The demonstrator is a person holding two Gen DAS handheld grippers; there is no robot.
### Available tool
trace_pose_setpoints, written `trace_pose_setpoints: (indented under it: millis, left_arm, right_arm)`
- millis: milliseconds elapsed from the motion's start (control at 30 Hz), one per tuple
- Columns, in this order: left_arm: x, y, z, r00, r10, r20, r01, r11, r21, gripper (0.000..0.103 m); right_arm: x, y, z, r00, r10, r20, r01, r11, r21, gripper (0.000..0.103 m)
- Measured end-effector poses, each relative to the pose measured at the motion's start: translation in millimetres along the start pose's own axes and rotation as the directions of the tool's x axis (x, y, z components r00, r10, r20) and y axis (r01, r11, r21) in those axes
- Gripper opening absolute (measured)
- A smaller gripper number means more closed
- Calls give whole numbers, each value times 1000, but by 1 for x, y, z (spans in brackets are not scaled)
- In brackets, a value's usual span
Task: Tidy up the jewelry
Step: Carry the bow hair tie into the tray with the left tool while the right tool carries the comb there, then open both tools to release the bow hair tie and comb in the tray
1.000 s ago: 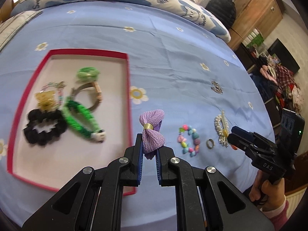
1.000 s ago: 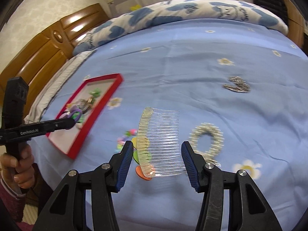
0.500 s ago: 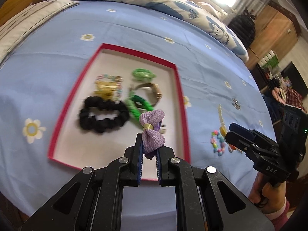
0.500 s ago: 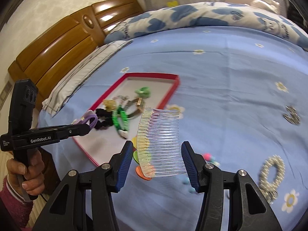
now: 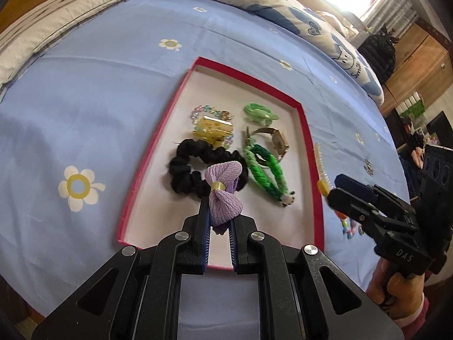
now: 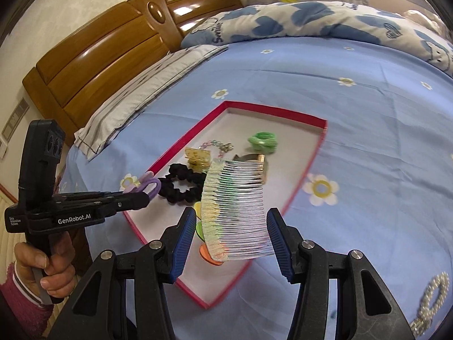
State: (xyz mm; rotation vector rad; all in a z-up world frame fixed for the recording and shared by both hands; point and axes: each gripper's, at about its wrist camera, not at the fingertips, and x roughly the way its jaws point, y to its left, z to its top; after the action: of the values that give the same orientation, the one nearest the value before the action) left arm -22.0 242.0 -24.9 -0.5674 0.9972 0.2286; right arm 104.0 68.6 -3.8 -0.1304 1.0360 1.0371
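Directly beneath your left gripper (image 5: 219, 221), whose jaws pinch the purple bow (image 5: 223, 194), lies the red tray (image 5: 136, 187), the bow hanging over the black scrunchie (image 5: 184, 171) at the tray's near end. Your right gripper (image 6: 230, 236) holds the clear comb (image 6: 235, 212) across its span (teeth pointing right), over the tray's near right corner; judged from this, both need only lower and release.

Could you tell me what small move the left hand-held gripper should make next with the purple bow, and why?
Probably lower it a little and open. The left hand-held gripper is shut on the purple fabric bow hair tie, which already hangs over the red-rimmed white tray, just in front of the black scrunchie; bare tray floor shows below it.
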Motion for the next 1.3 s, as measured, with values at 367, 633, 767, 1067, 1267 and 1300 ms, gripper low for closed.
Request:
trace_pose_setpoints:
  millis: [367, 633, 767, 1067, 1267, 1300]
  left_arm:
    - [24, 16, 9, 999, 25, -26, -26, 1000, -18, 10]
    - [32, 22, 8, 998, 46, -39, -47, 999, -26, 11]
    - [33, 27, 7, 998, 51, -43, -52, 998, -41, 17]
    - [31, 23, 6, 997, 61, -45, -62, 998, -31, 32]
    - [28, 23, 6, 997, 64, -41, -65, 997, -33, 37]
    - [27, 24, 6, 997, 63, -40, -64, 997, -34, 37]
  right_arm:
    - [41, 6, 6, 998, 0, -69, -2, 1000, -19, 53]
    - [58, 7, 4, 994, -11, -106, 8, 1000, -26, 53]
    - [60, 5, 5, 994, -3, -107, 1, 1000, -16, 53]
    - [62, 2, 5, 993, 8, -115, -7, 1000, 5, 56]
    - [63, 4, 6, 993, 11, -117, -11, 1000, 2, 56]
    - [62, 4, 6, 993, 12, -118, -12, 1000, 3, 56]
